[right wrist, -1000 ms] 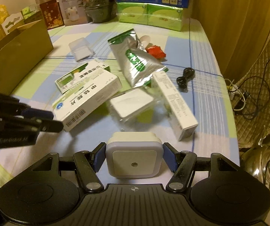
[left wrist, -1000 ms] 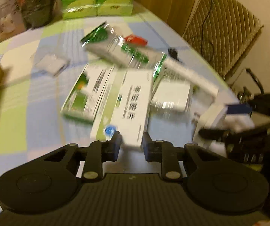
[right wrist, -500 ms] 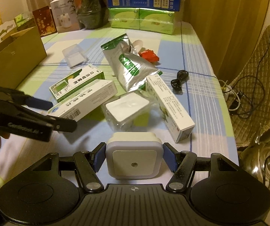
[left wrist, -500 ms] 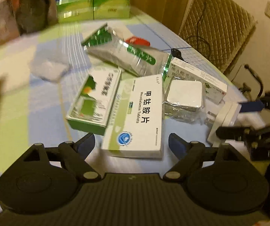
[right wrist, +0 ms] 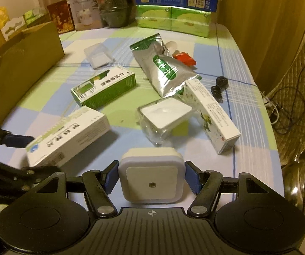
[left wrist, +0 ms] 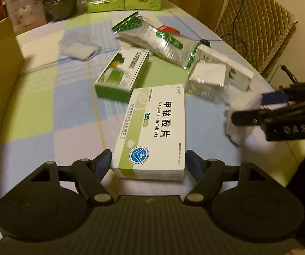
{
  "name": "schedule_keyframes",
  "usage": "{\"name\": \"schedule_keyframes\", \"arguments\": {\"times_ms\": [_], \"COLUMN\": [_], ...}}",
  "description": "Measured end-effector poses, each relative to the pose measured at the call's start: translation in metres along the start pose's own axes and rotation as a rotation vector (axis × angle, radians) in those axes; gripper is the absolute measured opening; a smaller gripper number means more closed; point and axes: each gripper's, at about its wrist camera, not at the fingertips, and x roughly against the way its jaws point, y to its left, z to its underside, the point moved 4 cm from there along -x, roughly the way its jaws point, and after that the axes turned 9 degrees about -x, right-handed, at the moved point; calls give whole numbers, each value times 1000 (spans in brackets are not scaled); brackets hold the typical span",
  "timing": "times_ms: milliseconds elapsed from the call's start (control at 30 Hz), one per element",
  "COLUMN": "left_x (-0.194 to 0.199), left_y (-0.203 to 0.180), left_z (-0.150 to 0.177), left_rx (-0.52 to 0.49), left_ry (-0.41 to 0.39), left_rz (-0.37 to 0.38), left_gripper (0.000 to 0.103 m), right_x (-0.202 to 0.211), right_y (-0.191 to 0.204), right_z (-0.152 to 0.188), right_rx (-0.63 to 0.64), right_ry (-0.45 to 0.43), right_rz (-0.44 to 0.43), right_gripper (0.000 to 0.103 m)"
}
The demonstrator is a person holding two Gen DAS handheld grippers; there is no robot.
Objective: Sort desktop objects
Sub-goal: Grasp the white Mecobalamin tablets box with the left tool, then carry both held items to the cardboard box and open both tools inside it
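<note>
My left gripper (left wrist: 149, 161) is open, its fingers either side of the near end of a white Mecobalamin tablet box (left wrist: 154, 131) lying on the checked tablecloth. The same box shows in the right wrist view (right wrist: 67, 137), with the left gripper (right wrist: 22, 148) around its end. My right gripper (right wrist: 151, 179) is shut on a white square night light (right wrist: 151, 180), held above the table; it also shows in the left wrist view (left wrist: 239, 125). A green medicine box (right wrist: 104, 88), a silver-green pouch (right wrist: 165, 72), a long white box (right wrist: 212, 114) and a wrapped white square (right wrist: 166, 119) lie beyond.
A brown cardboard box (right wrist: 14, 74) stands at the left. A clear plastic case (right wrist: 98, 57), a red wrapper (right wrist: 184, 57) and a black cable (right wrist: 219, 86) lie further back. Green tissue packs (right wrist: 173, 21) and a dark jar (right wrist: 115, 6) line the far edge. A chair (left wrist: 254, 27) stands on the right.
My left gripper opened and closed in on the white tablet box, which now sits between its fingers. The right gripper kept hold of the night light and moved little.
</note>
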Motion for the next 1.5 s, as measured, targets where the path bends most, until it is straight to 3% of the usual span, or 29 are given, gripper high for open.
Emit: {"name": "schedule_keyframes", "arguments": {"times_ms": [100, 467, 533, 600, 767, 867, 1200, 1500], "left_x": [2, -14, -21, -28, -33, -30, 15, 91], "left_y": [2, 4, 2, 1, -6, -10, -3, 39], "left_z": [7, -7, -9, -10, -8, -6, -1, -11], "left_rx": [1, -83, -98, -113, -145, -146, -79, -2], "left_ry": [-9, -45, -38, -28, -14, -8, -48, -148], "left_rz": [-15, -2, 2, 1, 1, -10, -49, -148], "left_gripper": [73, 82, 82, 81, 68, 68, 67, 67], "right_x": [-4, -14, -17, -18, -15, -4, 38, 76], "right_y": [0, -2, -2, -1, -3, -1, 17, 90], "right_z": [5, 0, 0, 0, 2, 1, -4, -44], "right_rx": [-4, -37, -31, -23, -39, -41, -63, 10], "right_ry": [-2, -20, -18, -15, -21, -40, -90, -191], "right_rz": [22, 8, 12, 19, 30, 32, 6, -126], "right_gripper": [80, 80, 79, 63, 62, 62, 62, 62]}}
